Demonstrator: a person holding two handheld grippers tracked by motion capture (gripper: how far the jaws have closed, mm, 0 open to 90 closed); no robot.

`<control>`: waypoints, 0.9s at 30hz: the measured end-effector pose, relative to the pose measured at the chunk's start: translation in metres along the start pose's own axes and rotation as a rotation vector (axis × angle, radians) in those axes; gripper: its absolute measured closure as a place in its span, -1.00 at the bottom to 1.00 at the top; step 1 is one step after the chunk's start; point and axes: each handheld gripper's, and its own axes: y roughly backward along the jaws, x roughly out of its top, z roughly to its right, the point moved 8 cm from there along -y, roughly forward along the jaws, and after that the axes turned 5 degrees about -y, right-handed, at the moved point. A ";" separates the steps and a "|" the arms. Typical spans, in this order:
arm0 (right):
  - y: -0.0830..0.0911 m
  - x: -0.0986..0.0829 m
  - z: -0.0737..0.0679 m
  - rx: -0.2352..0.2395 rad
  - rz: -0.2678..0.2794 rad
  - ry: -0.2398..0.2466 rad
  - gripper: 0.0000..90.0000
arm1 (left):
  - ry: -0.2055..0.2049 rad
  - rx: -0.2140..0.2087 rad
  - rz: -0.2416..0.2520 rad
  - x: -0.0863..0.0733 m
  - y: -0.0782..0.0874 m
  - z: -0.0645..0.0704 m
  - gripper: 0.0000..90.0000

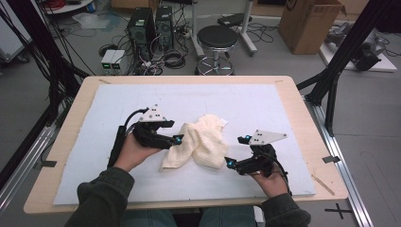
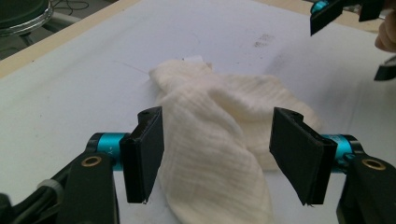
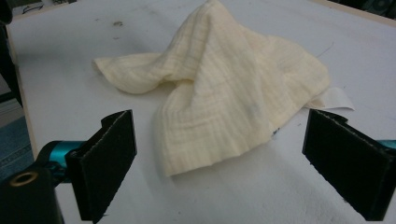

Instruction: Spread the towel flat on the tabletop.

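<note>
Both claws are released: left claw (image 1: 176, 140) straddles one end of the crumpled cream cloth (image 1: 202, 140) on the tabletop (image 1: 283, 90); right claw (image 1: 236, 150) waits just beside it.

The high view looks down from above the person's side, far enough back to see the whole table (image 1: 66, 123) and the floor past it. The left gripper view and the right gripper view sit low and close, each looking along its own jaws from opposite sides. All three share the cream cloth (image 1: 202, 141) (image 2: 219, 140) (image 3: 224, 88).
</note>
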 end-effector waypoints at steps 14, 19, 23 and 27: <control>-0.015 0.005 -0.020 0.100 -0.071 0.091 -0.09 | -0.016 -0.002 0.006 -0.043 0.025 0.022 -0.12; -0.025 -0.004 -0.023 0.134 -0.117 0.106 0.08 | -0.022 -0.018 -0.028 -0.064 0.018 0.030 -0.03; -0.034 -0.013 -0.024 0.159 -0.162 0.104 0.17 | -0.019 -0.019 -0.051 -0.076 0.014 0.033 0.03; -0.042 -0.021 -0.023 0.166 -0.203 0.101 0.20 | -0.029 -0.039 -0.082 -0.087 0.009 0.035 0.11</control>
